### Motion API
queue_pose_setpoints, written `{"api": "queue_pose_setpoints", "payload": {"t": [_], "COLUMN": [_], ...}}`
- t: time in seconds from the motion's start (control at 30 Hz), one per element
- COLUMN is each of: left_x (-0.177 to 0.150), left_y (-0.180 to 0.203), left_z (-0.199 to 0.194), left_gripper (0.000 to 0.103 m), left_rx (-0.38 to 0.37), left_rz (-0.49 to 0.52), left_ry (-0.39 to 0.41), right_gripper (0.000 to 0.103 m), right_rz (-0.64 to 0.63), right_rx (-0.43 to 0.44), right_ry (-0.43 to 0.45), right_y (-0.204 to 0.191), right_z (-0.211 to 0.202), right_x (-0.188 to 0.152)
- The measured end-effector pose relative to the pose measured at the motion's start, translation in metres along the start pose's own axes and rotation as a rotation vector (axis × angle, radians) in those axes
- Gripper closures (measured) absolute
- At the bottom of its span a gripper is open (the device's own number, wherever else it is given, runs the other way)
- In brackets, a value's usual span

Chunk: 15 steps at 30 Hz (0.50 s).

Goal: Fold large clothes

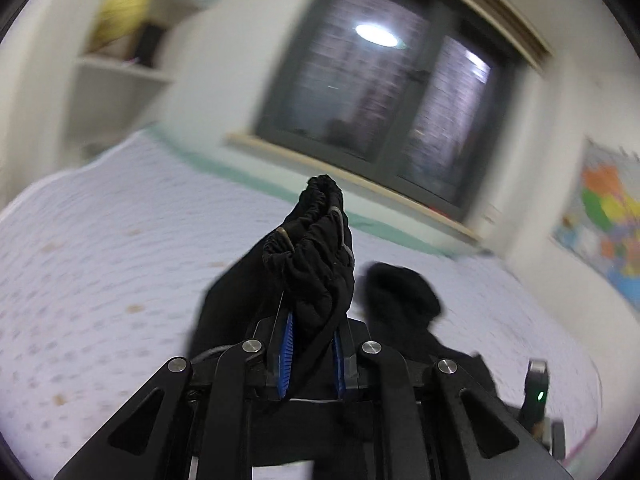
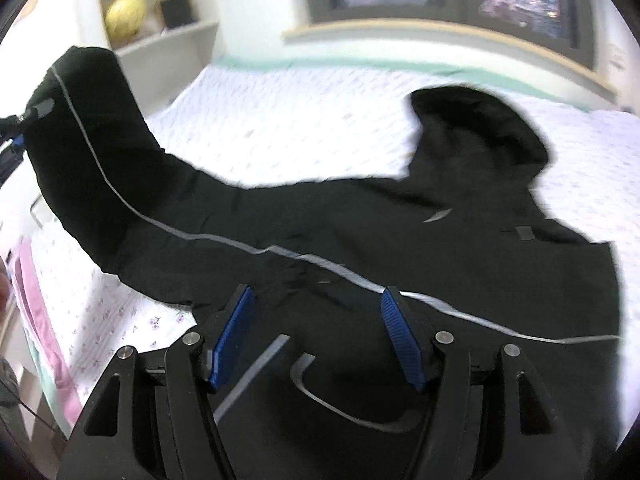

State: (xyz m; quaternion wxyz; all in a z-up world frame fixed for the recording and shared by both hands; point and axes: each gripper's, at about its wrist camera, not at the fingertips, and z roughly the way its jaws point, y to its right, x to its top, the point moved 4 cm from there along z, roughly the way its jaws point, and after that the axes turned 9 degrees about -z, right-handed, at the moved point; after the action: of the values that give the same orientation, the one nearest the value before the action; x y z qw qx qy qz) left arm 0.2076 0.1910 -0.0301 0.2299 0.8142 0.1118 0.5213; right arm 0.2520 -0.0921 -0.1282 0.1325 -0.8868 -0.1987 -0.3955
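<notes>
Black hooded jacket (image 2: 400,240) lying spread on the bed (image 2: 300,120), hood (image 2: 480,128) toward the window. Left gripper (image 1: 310,264) clamped on the bunched elastic cuff (image 1: 316,240), lifting 1 sleeve (image 2: 88,152) clear of the bedspread, likely to carry it across the body. Right gripper (image 2: 316,336) hovering above the torso, jaws apart and holding nothing, seemingly ready to pin or catch the fold.
</notes>
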Motion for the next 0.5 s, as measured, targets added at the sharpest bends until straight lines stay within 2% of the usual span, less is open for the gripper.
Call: {"api": "queue_pose_setpoints", "payload": {"t": [0.13, 0.27, 0.37, 0.5], "left_x": [-0.041, -0.109, -0.163, -0.241], "left_y": [0.096, 0.159, 0.177, 0.165], "left_z": [0.047, 0.112, 0.158, 0.214], "left_gripper": [0.087, 0.087, 0.087, 0.087], "left_rx": [-0.109, -0.15, -0.132, -0.09], "left_rz": [0.106, 0.156, 0.173, 0.088], "left_ry": [-0.123, -0.288, -0.395, -0.584], "right_gripper": [0.034, 0.033, 0.033, 0.033], "right_rz": [0.054, 0.089, 0.102, 0.137], "right_rx": [-0.051, -0.117, -0.165, -0.169], "right_ry": [0.044, 0.037, 0.005, -0.068], "right_y": [0.044, 0.087, 0.112, 0.135], "right_z": [-0.059, -0.089, -0.093, -0.081], "right_x": [-0.01, -0.029, -0.048, -0.071]}}
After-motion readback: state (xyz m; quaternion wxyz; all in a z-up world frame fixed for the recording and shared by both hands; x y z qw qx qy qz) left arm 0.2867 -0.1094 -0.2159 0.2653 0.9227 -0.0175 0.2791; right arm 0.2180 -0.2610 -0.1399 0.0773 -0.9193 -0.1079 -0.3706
